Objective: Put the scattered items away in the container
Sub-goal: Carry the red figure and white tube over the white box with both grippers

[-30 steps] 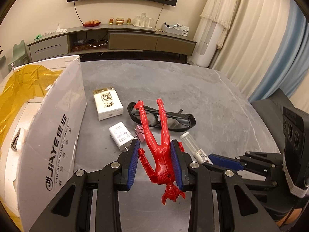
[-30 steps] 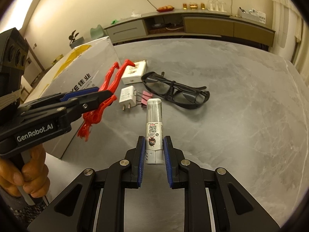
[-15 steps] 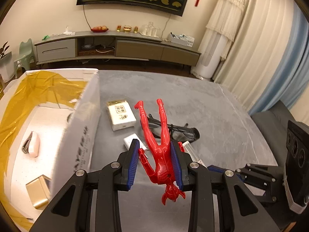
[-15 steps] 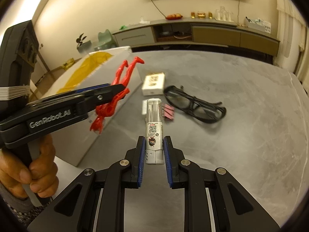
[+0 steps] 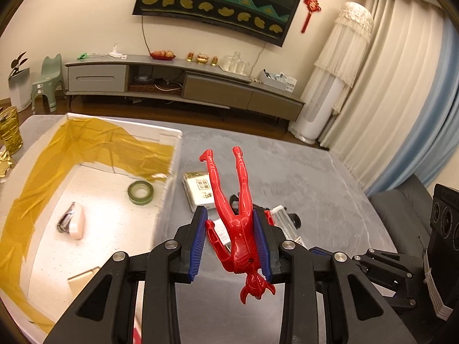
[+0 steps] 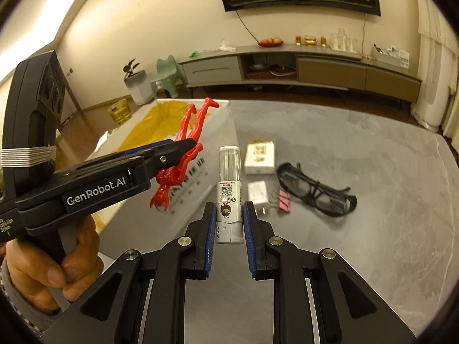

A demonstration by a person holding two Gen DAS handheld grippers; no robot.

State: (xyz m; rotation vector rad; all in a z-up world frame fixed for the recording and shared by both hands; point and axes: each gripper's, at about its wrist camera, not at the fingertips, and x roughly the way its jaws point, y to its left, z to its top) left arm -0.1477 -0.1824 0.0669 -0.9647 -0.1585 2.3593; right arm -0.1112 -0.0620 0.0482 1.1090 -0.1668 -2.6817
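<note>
While the left claw (image 5: 229,240) clamps the red figure (image 5: 238,215) just beside the box (image 5: 172,143), ready to drop in, the right claw (image 6: 228,222) grips the tube (image 6: 228,189) nearer the viewer, awaiting its turn.

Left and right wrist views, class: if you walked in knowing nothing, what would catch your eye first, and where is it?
The bright red toy figure, clamped upside down in the left gripper beside the open white box with its yellow lining. Next, the clear tube gripped upright in the right gripper. Behind it, black glasses lie on the grey table.
</note>
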